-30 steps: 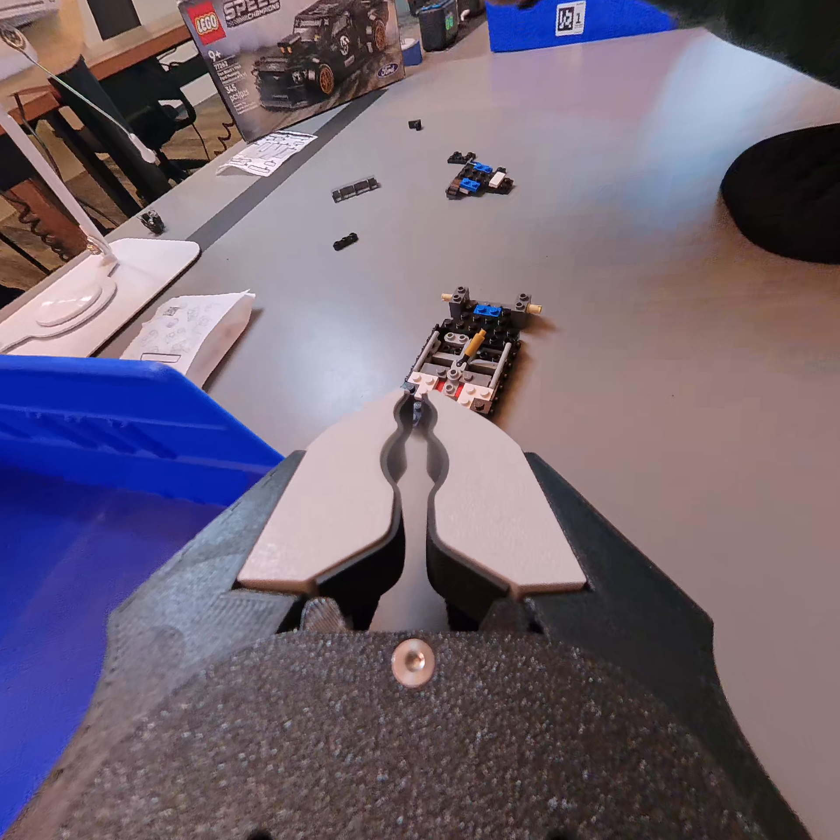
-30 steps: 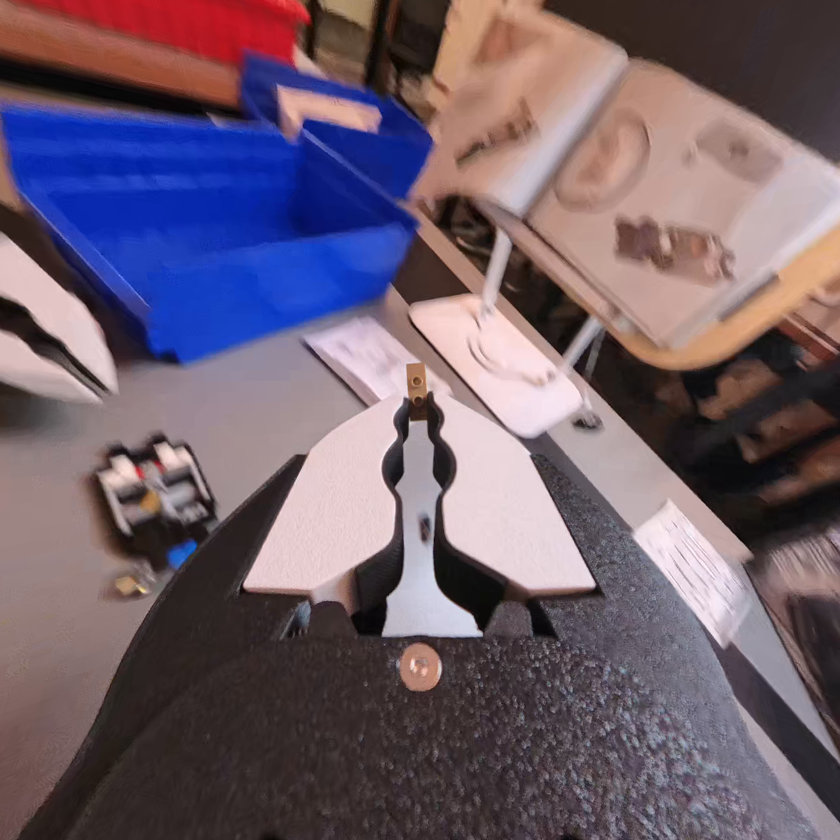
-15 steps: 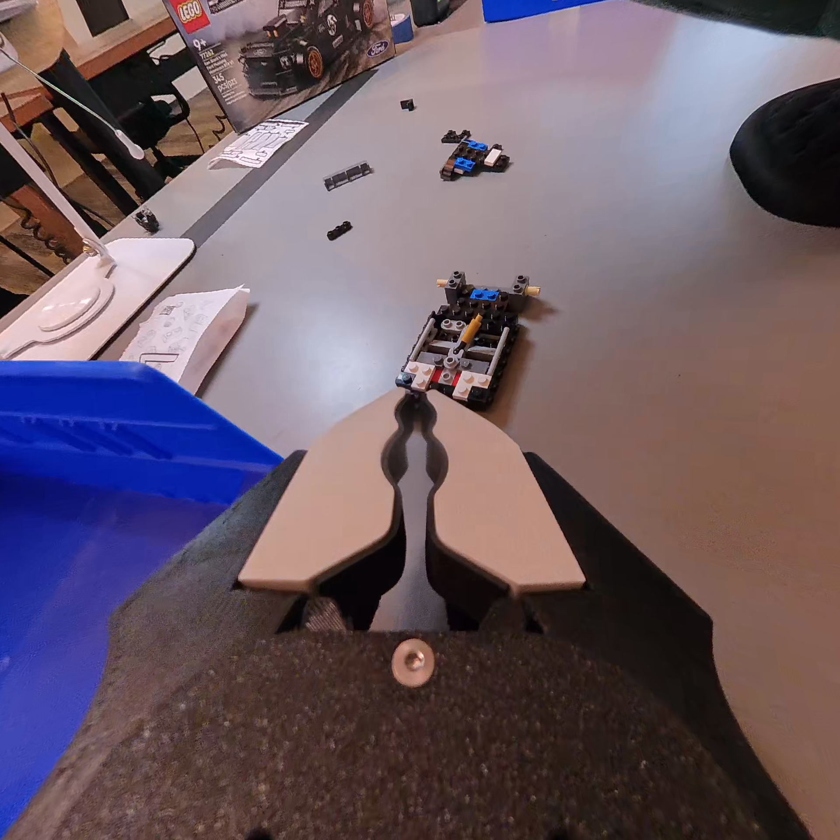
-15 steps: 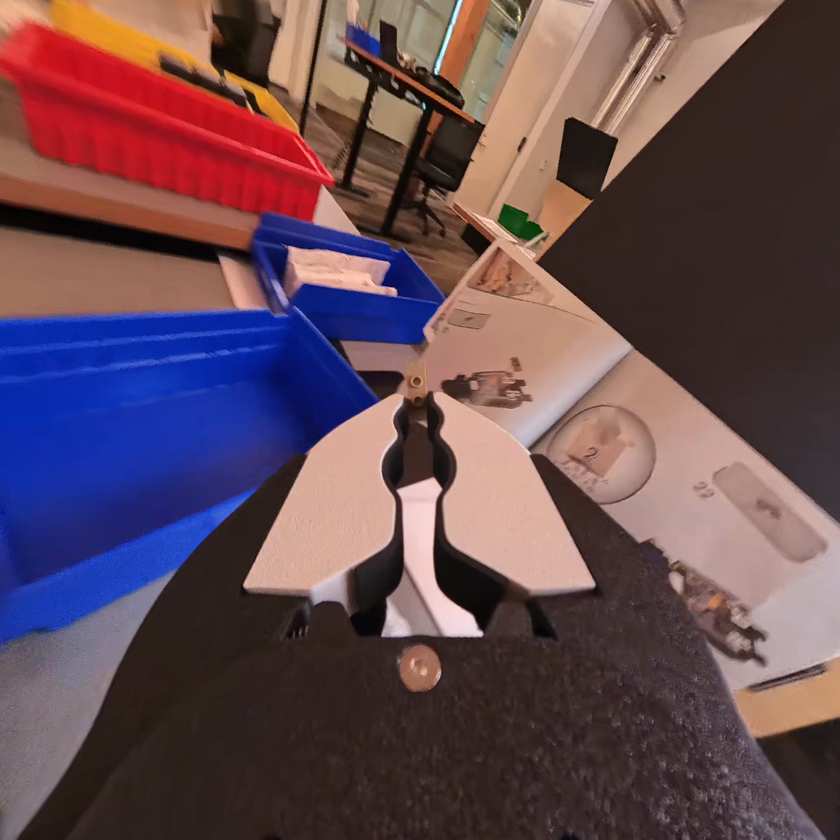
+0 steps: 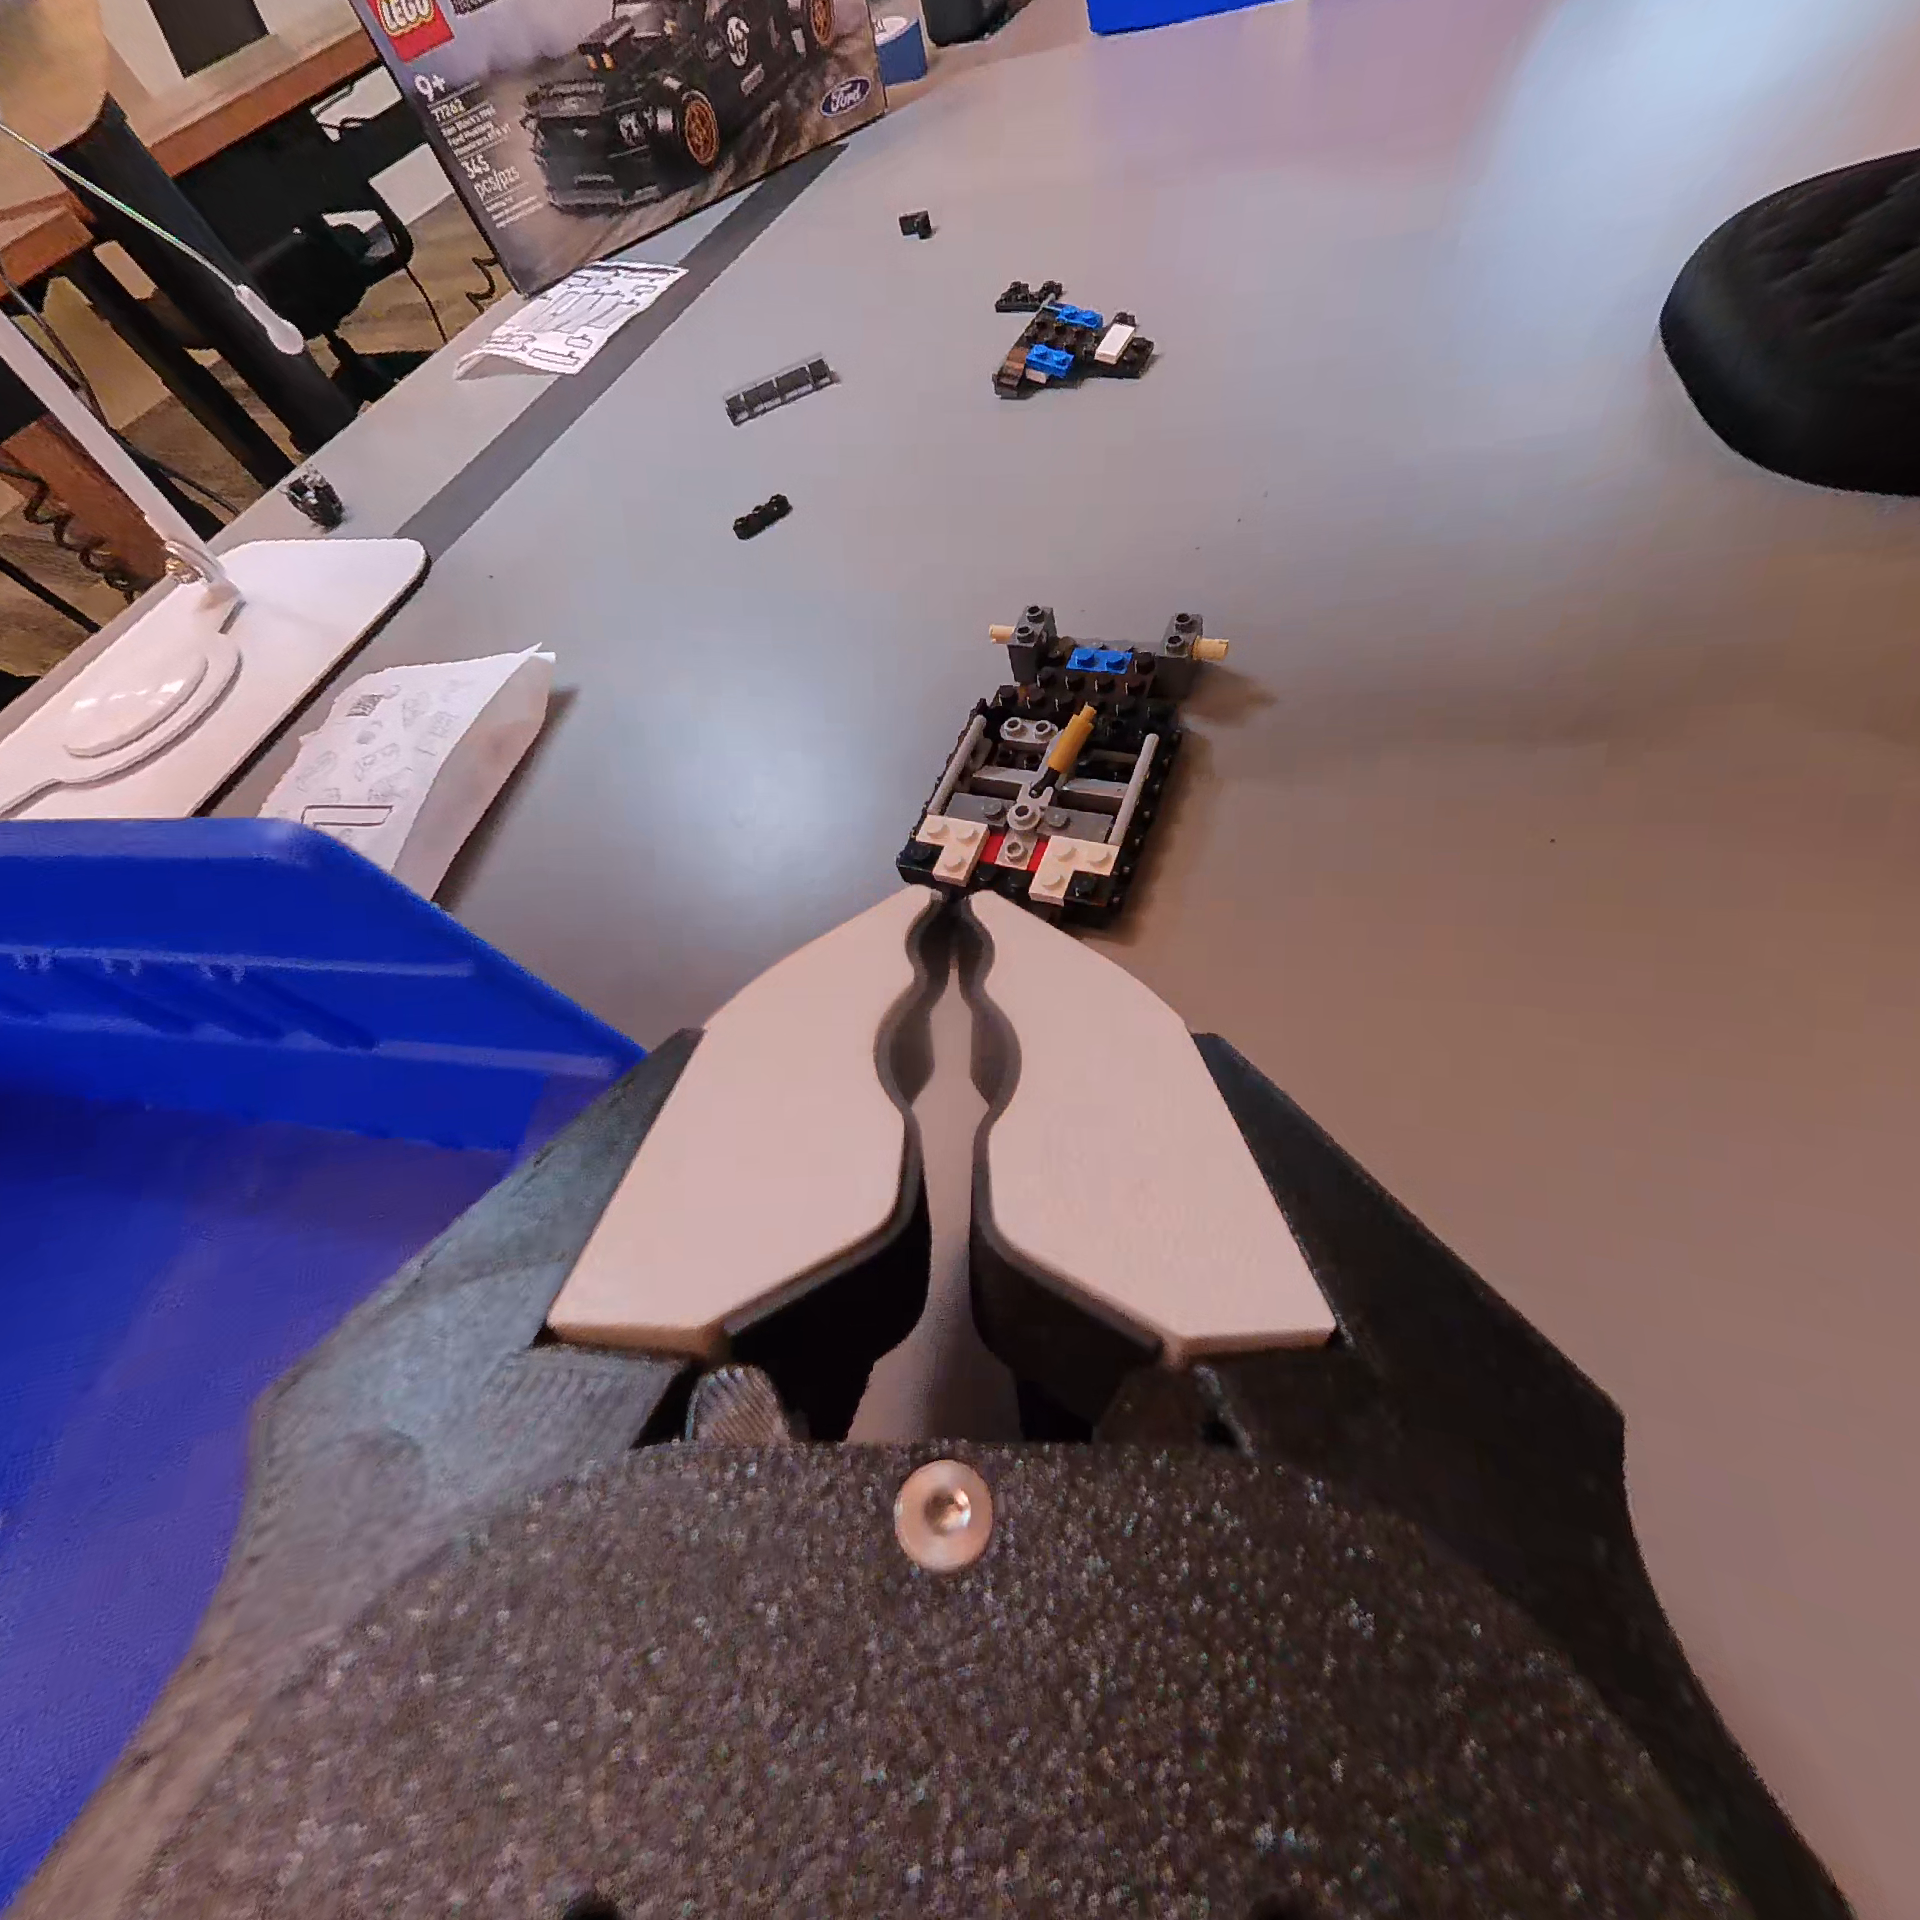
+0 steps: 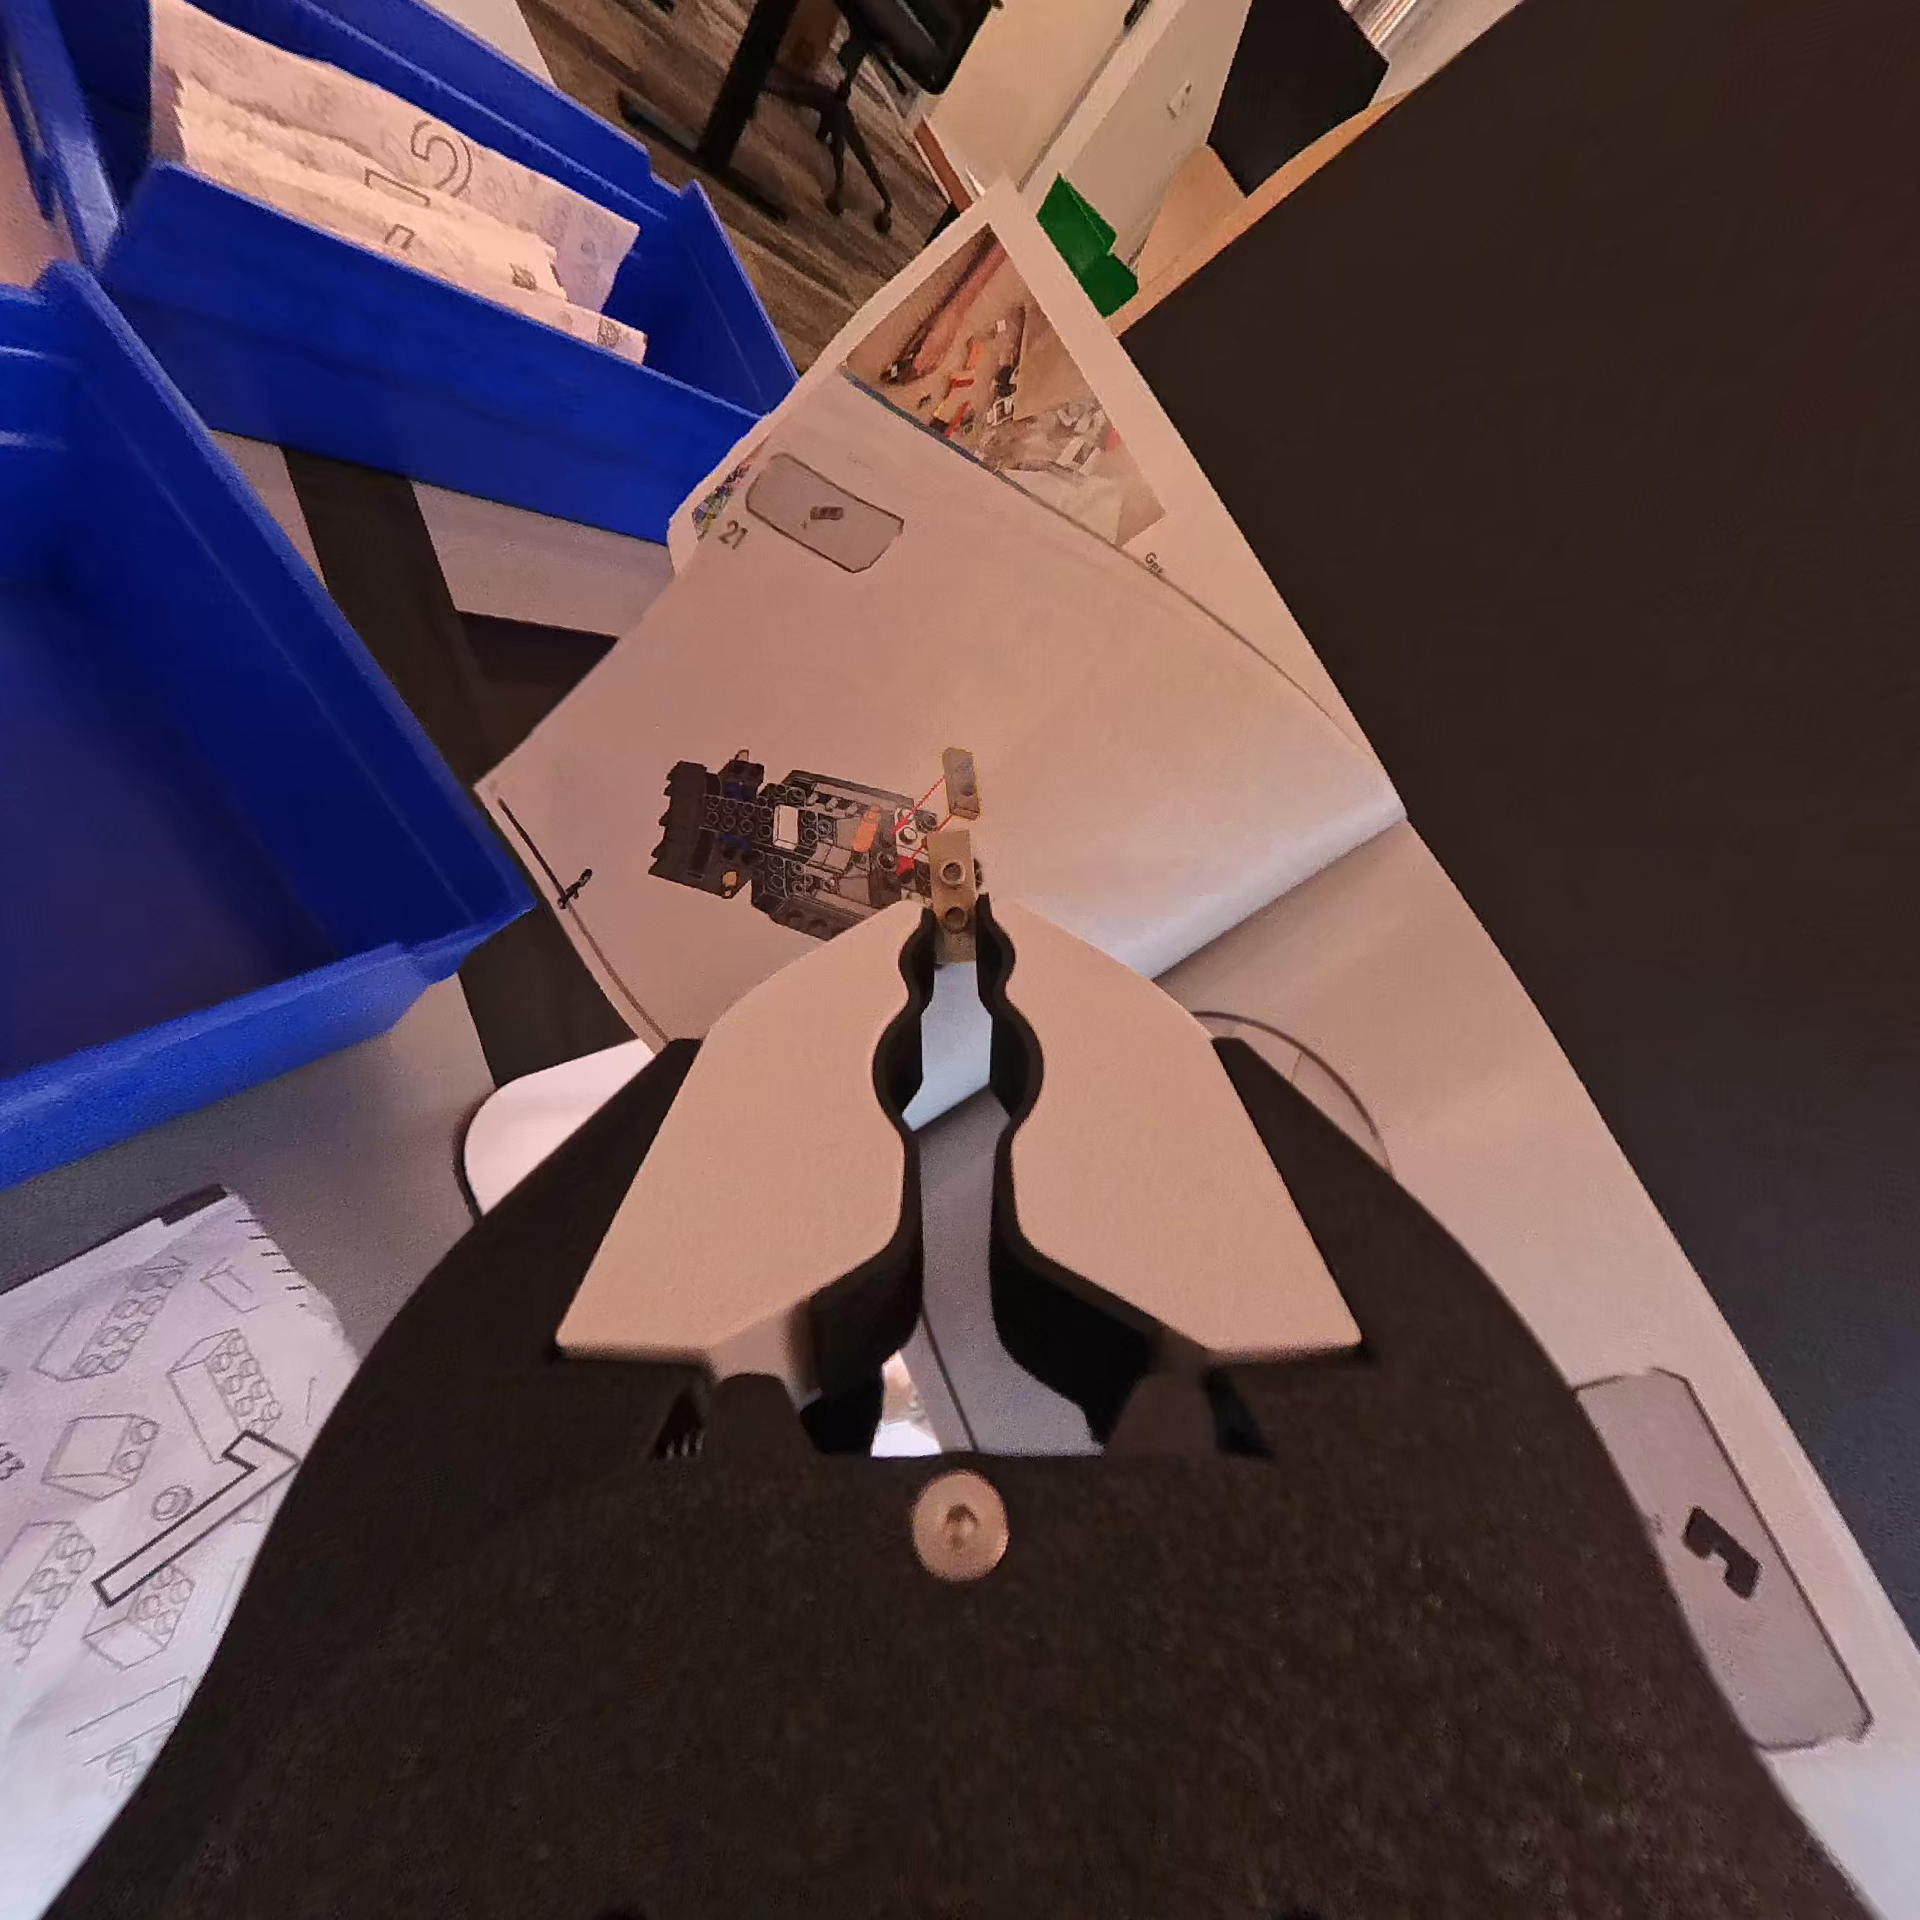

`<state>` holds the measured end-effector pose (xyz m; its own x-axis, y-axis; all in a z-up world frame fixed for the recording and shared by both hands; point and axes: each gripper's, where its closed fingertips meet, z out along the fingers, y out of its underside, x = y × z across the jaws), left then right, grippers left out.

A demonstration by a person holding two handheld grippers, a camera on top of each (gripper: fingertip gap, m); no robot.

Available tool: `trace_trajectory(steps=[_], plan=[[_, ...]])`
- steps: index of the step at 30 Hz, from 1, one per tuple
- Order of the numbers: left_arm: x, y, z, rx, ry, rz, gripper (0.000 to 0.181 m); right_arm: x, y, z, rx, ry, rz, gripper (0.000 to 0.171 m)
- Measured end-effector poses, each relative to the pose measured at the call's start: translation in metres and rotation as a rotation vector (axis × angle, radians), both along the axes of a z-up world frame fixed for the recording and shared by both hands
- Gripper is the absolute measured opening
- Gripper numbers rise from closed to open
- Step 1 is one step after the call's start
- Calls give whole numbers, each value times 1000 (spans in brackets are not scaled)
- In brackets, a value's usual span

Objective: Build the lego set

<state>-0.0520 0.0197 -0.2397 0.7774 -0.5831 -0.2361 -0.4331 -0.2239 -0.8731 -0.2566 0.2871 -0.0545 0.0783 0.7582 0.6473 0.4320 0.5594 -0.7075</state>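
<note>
The right gripper (image 6: 951, 914) is closed on a small tan brick piece (image 6: 954, 881), pinched at its lower end by the very fingertips so most of the piece stands up beyond them. It is held in the air in front of an open instruction booklet (image 6: 1039, 665), just before a printed drawing of a brick car frame. The piece looks light, rigid and smooth; with so little of it inside the grip, it could probably twist or slip out if knocked. Its flat side faces seem the surest place to hold.

The left gripper (image 5: 951, 909) has its fingertips drawn nearly together with only a thin gap, and nothing is seen between them. It hovers low over the grey bench (image 5: 1455, 935), its tips just beside the near end of a partly built brick chassis (image 5: 1049, 779) that lies flat on the bench. The chassis is black with grey, white, red and blue parts and pins sticking out at its far end. It looks stiff but snap-fitted, so pressure would likely be safest on its long solid sides.

A blue bin (image 5: 239, 987) sits at the near left edge. Further away lie a smaller brick assembly (image 5: 1070, 348), loose black pieces (image 5: 779, 390) and the set's box (image 5: 644, 114) by the far left edge.
</note>
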Motion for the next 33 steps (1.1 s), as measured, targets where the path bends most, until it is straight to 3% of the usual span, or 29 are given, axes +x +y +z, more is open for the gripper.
trace_trajectory(steps=[15,20,27,33], plan=[[3,-1,-1,-3,13,-14,1,4,-8,5,17,-27,-3,7],[5,-3,13,46,-54,-20,1,24,-24,11,13,-35,-13,7],[-20,2,84,217,-308,83,0,101,-89,-13,-133,-34,-32,7],[-46,19,120,127,-486,148,18,162,-171,-46,-229,-24,72,7]])
